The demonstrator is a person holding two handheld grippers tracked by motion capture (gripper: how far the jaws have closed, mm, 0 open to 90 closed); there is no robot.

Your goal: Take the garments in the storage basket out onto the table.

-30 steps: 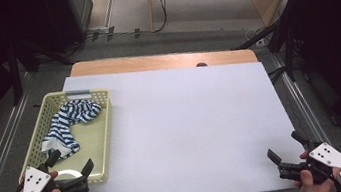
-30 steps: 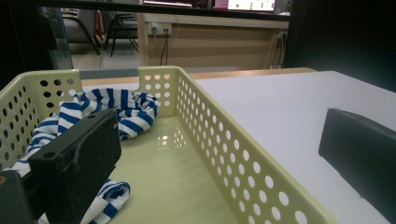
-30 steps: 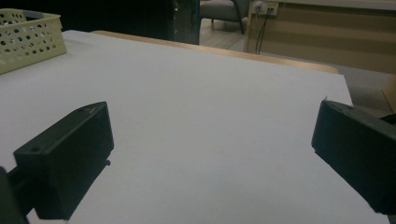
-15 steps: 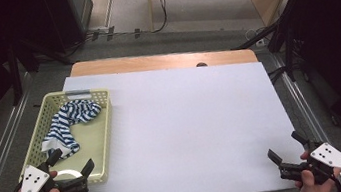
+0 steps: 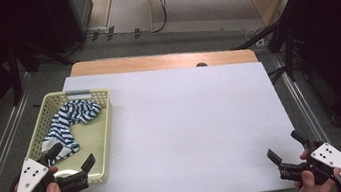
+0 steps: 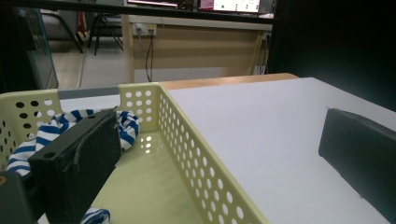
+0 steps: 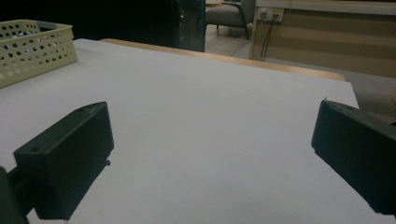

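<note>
1. The left gripper (image 5: 70,159) hovers over the near end of the yellow perforated basket (image 5: 104,130), jaws spread wide.
2. The blue-and-white striped cloth (image 5: 69,123) lies inside the basket.
3. The right gripper (image 5: 287,147) sits at the table's (image 5: 187,124) near right corner, jaws spread, empty.

One perforated yellow basket (image 5: 106,135) is being counted on the table; one blue-and-white striped cloth (image 5: 68,121) is being counted inside it; one white sheet (image 5: 187,124) is being noted over the tabletop; two hand-held grippers are being tallied, left gripper (image 5: 71,162) and right gripper (image 5: 285,146); two hands are being counted.
</note>
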